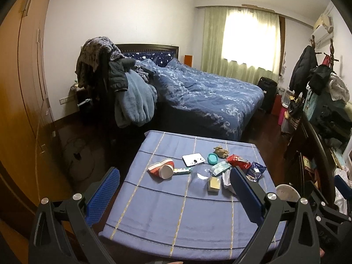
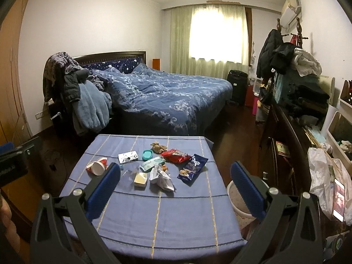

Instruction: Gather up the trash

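Litter lies on a table under a blue checked cloth point(image 1: 180, 215) point(image 2: 176, 215). It includes a tipped red-and-white paper cup point(image 1: 162, 169) point(image 2: 96, 167), a red snack bag point(image 1: 238, 161) point(image 2: 176, 156), a blue snack bag point(image 1: 255, 170) point(image 2: 192, 169), crumpled white paper point(image 1: 226, 179) point(image 2: 161, 178), a wipes packet point(image 1: 220, 168) point(image 2: 151, 164), a yellow block in clear wrap point(image 1: 213, 184) point(image 2: 140, 179), a teal lid point(image 1: 213, 158) point(image 2: 147, 155) and a foil card point(image 1: 193, 159) point(image 2: 128, 156). My left gripper point(image 1: 173, 172) and right gripper point(image 2: 175, 166) hover above the table's near half, both open and holding nothing.
A pale round bin point(image 1: 287, 192) point(image 2: 235, 195) stands on the floor by the table's right edge. Beyond the table is a bed point(image 2: 167, 96) with blue bedding. A wardrobe point(image 1: 24, 101) lines the left wall, and a cluttered dresser point(image 2: 292, 132) with plastic bags the right.
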